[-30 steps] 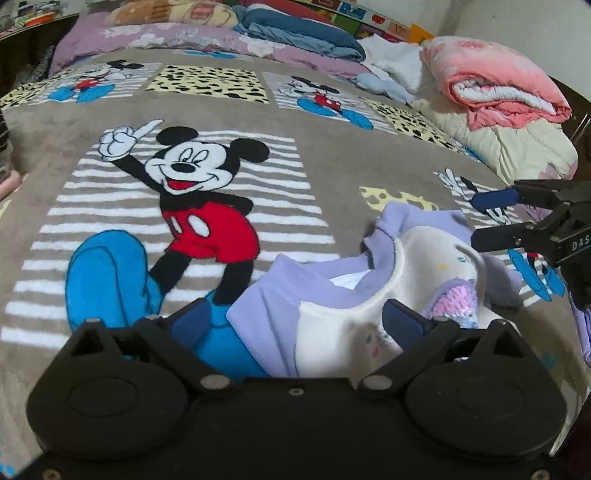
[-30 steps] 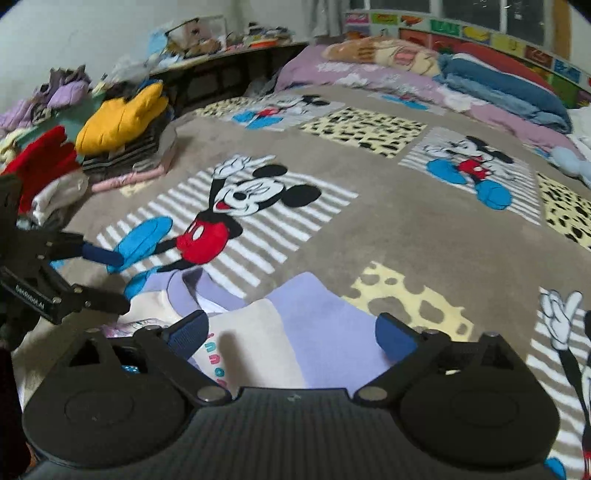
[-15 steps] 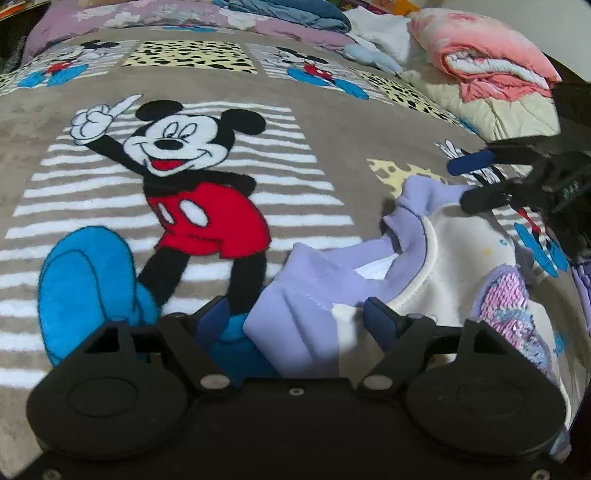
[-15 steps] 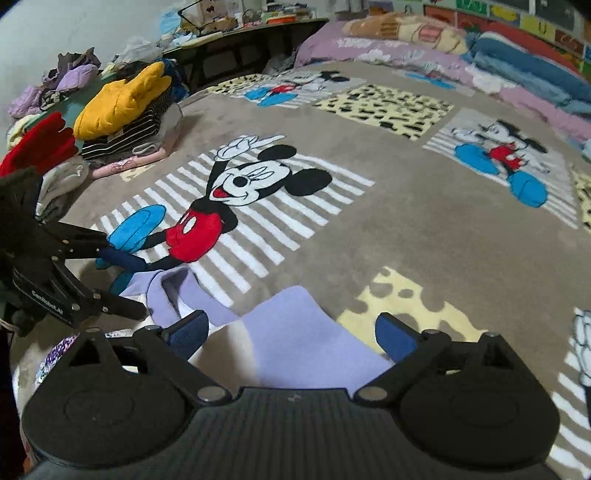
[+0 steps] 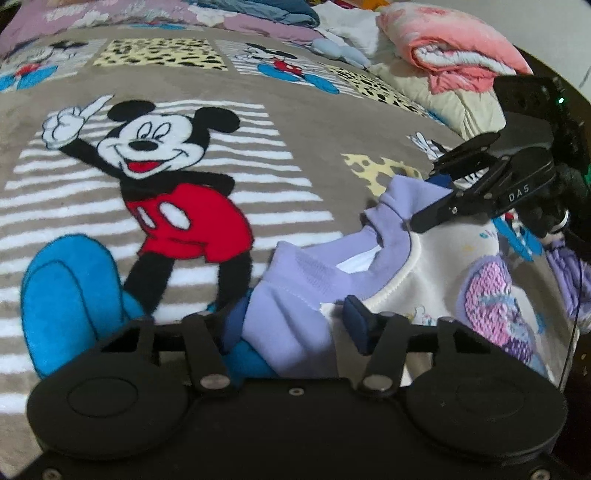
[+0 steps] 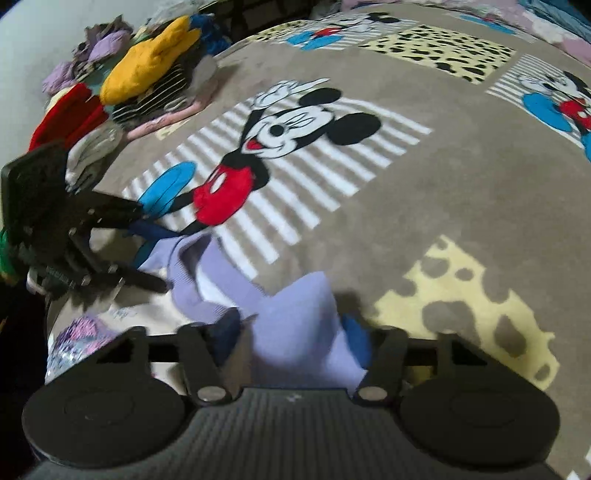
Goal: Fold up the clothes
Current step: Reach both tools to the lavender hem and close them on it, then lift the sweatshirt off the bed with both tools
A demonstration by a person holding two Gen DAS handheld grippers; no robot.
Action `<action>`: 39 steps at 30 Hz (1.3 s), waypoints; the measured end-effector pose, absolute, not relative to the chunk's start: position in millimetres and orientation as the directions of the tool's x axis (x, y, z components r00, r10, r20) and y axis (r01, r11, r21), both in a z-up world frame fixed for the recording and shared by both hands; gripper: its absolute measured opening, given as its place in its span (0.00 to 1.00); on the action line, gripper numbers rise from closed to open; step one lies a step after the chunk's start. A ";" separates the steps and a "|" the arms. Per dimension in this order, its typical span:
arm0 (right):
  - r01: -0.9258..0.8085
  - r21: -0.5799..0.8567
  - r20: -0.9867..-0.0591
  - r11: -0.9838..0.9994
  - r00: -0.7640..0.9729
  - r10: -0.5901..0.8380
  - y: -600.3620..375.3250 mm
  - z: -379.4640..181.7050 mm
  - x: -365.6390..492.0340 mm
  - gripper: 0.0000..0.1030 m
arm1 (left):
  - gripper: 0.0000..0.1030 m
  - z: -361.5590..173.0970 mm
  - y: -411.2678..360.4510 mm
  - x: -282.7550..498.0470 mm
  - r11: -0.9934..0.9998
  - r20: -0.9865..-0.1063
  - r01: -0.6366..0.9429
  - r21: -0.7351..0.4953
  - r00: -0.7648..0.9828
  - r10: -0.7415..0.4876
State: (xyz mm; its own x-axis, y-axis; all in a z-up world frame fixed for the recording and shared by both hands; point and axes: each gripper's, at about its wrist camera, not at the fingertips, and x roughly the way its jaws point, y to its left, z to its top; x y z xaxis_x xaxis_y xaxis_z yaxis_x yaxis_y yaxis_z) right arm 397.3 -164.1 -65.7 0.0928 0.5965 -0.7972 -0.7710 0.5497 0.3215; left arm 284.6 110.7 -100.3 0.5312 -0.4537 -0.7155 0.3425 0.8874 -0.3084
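Observation:
A child's sweatshirt [image 5: 436, 273], cream body with lilac sleeves, collar and a sequin patch, lies on the Mickey Mouse blanket [image 5: 303, 133]. My left gripper [image 5: 291, 325] has its blue pads around the lilac shoulder fold, nearly closed on the cloth. My right gripper [image 6: 295, 332] straddles the other lilac shoulder [image 6: 295, 314] in the same way. It also shows in the left wrist view [image 5: 436, 195], its fingers at the collar's far side. The left gripper shows in the right wrist view [image 6: 147, 254] by the collar.
A pile of folded and loose clothes [image 6: 147, 74], yellow, red and striped, sits at the bed's left edge. A rolled pink quilt [image 5: 454, 55] and cream bedding lie at the right. Pillows and blankets [image 5: 258, 14] line the bed's far end.
Both grippers moved down and forward onto the sweatshirt's shoulders, and their jaws narrowed from wide open onto the lilac cloth. The shoulders now bunch up between the fingers.

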 end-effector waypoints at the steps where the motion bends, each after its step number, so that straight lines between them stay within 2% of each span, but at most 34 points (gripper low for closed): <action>1: -0.780 0.312 -0.795 0.542 0.098 0.598 -164.2 -64.0 393.3 0.38 | 0.44 -99.7 109.4 283.3 0.886 -0.714 0.346 -0.309 0.531 -0.456; 3: -0.796 0.286 -0.790 0.533 0.118 0.601 -165.6 -59.1 383.5 0.27 | 0.33 -97.1 105.8 280.3 0.887 -0.712 0.350 -0.301 0.536 -0.453; 4: -0.800 0.276 -0.787 0.533 0.131 0.604 -166.7 -56.8 379.1 0.25 | 0.29 -95.0 103.0 278.5 0.891 -0.713 0.352 -0.287 0.542 -0.444; 5: -0.800 0.268 -0.781 0.536 0.146 0.608 -169.1 -53.3 374.5 0.20 | 0.21 -93.5 101.0 277.0 0.895 -0.716 0.352 -0.274 0.547 -0.434; 7: -0.800 0.253 -0.767 0.544 0.177 0.617 -174.3 -46.0 365.4 0.16 | 0.15 -88.6 96.4 273.9 0.897 -0.718 0.358 -0.259 0.550 -0.427; 8: -0.800 0.245 -0.758 0.548 0.194 0.623 -177.5 -40.4 360.4 0.15 | 0.08 -85.4 94.5 271.9 0.899 -0.717 0.359 -0.252 0.554 -0.422; 12: -0.796 0.215 -0.717 0.566 0.266 0.645 -190.5 -15.8 339.6 0.11 | 0.03 -62.4 84.9 258.1 0.903 -0.695 0.379 -0.201 0.594 -0.404; 20: -0.777 0.168 -0.613 0.606 0.399 0.682 -214.1 46.5 300.7 0.02 | 0.01 3.5 67.4 229.4 0.898 -0.607 0.427 -0.108 0.687 -0.399; 26: -0.761 0.115 -0.620 0.638 0.447 0.645 -210.3 66.5 282.3 0.02 | 0.01 44.4 53.9 199.0 0.876 -0.560 0.482 -0.031 0.717 -0.415; 28: -0.749 0.093 -0.629 0.657 0.467 0.622 -208.6 67.5 279.5 0.13 | 0.01 54.9 47.9 183.3 0.860 -0.545 0.511 0.011 0.723 -0.423; 30: -0.744 0.068 -0.636 0.665 0.482 0.603 -206.2 65.4 273.4 0.60 | 0.01 62.5 39.0 164.7 0.836 -0.536 0.547 0.048 0.720 -0.441; 31: -0.750 0.051 -0.637 0.659 0.484 0.600 -204.0 62.9 269.1 0.67 | 0.01 63.5 33.1 154.1 0.818 -0.538 0.570 0.076 0.714 -0.448; 39: -0.847 -0.144 -0.718 0.513 0.446 0.535 -195.5 50.3 251.5 0.69 | 0.00 45.9 -15.8 61.3 0.608 -0.604 0.743 0.281 0.629 -0.489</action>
